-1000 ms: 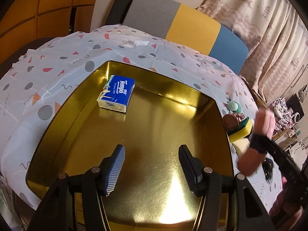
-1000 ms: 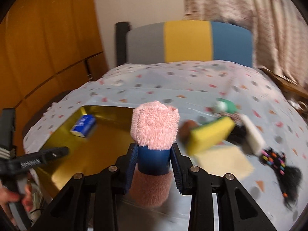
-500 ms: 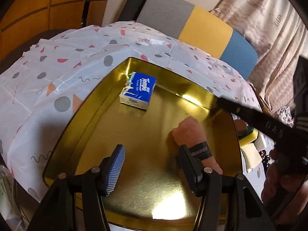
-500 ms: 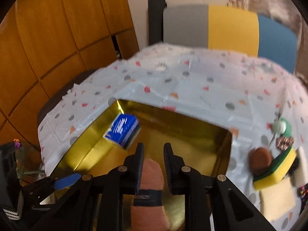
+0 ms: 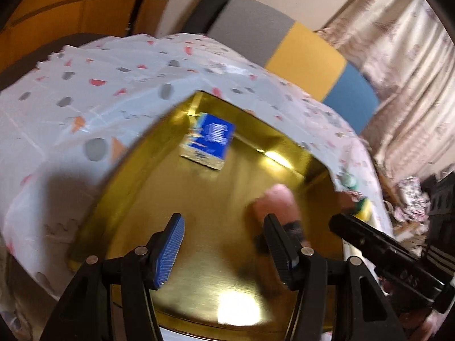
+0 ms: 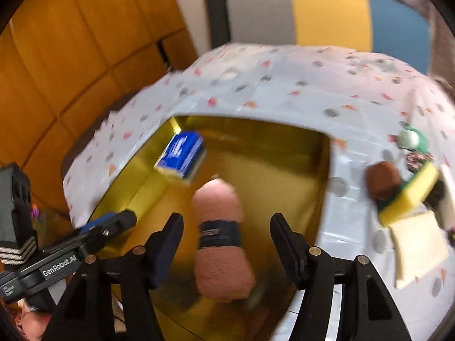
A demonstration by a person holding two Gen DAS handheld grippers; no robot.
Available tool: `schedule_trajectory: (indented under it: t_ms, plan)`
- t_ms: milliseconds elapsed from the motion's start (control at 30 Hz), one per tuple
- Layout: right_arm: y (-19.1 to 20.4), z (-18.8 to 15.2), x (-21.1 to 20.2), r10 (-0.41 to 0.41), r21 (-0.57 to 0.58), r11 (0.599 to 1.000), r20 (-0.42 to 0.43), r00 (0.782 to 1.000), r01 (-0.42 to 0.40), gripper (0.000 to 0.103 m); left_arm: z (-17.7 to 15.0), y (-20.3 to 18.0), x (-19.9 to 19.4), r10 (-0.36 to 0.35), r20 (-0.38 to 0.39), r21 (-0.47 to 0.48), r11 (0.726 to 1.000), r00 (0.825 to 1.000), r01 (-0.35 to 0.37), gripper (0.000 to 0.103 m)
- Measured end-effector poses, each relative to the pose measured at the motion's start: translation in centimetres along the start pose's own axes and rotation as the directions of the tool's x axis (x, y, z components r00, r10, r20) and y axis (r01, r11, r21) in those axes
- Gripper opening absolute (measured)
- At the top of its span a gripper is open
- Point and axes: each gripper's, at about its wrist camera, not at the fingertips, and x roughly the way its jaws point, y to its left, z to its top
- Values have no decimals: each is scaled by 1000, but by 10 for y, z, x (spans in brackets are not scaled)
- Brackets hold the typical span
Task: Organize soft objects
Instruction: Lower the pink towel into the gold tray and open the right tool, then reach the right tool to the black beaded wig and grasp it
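Towel roll (image 6: 220,236): pink, banded dark blue, lying in gold tray (image 6: 295,176), between the spread fingers of right tongs (image 6: 224,244), touching neither.
Right tongs: spread wide, holding nothing.
Left tongs (image 5: 224,244): spread, empty, over the tray's near part; towel roll just behind the right finger.
Tissue pack (image 6: 182,156): blue, far-left tray corner.
Sponge (image 6: 409,196): yellow-green, on bench (image 6: 284,91) right of right tongs, outside tray.

The table (image 6: 298,85), wearing a patterned cloth, is carrying a gold tray (image 6: 284,130) at near left. At right, a yellow sponge (image 6: 412,196), brown pad (image 6: 382,179) and pale cloth (image 6: 418,250) are lying together.
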Motion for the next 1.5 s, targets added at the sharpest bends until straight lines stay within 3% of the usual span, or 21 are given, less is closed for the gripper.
schedule_trajectory:
  t_ms: [67, 200, 333, 567, 767, 1000, 1167, 1400, 1500]
  plan:
    - [-13, -5, -14, -38, 47, 998, 46, 998, 36, 66, -4, -9, 0, -57, -16, 23, 998, 998, 58, 59]
    - [-51, -25, -37, -128, 143, 983, 98, 987, 113, 74, -16, -36, -4, -103, -16, 119, 987, 995, 104, 59]
    - [-89, -53, -47, -201, 222, 958, 69, 977, 181, 75, -35, -69, -10, -154, -27, 230, 961, 988, 156, 59]
    - [-147, -110, -64, -287, 335, 904, 16, 958, 266, 75, -80, -116, -11, -205, -126, 378, 895, 971, 239, 59]
    - [-192, -135, -89, -403, 339, 864, 23, 915, 372, 79, -109, -147, -9, -224, -202, 427, 856, 953, 292, 59]
    - [-247, -118, -105, -536, 297, 810, 21, 844, 506, 82, -133, -172, -5, -222, -260, 453, 831, 940, 322, 59]
    - [-282, -94, -112, -583, 289, 781, 22, 812, 553, 87, -144, -181, -5, -210, -276, 474, 819, 938, 323, 59]
    - [-313, -75, -100, -602, 228, 776, -8, 799, 587, 92, -146, -183, -2, -194, -287, 467, 826, 938, 314, 59]
    - [-328, -69, -86, -598, 198, 775, -77, 798, 600, 92, -148, -185, 0, -188, -292, 472, 825, 938, 312, 59]
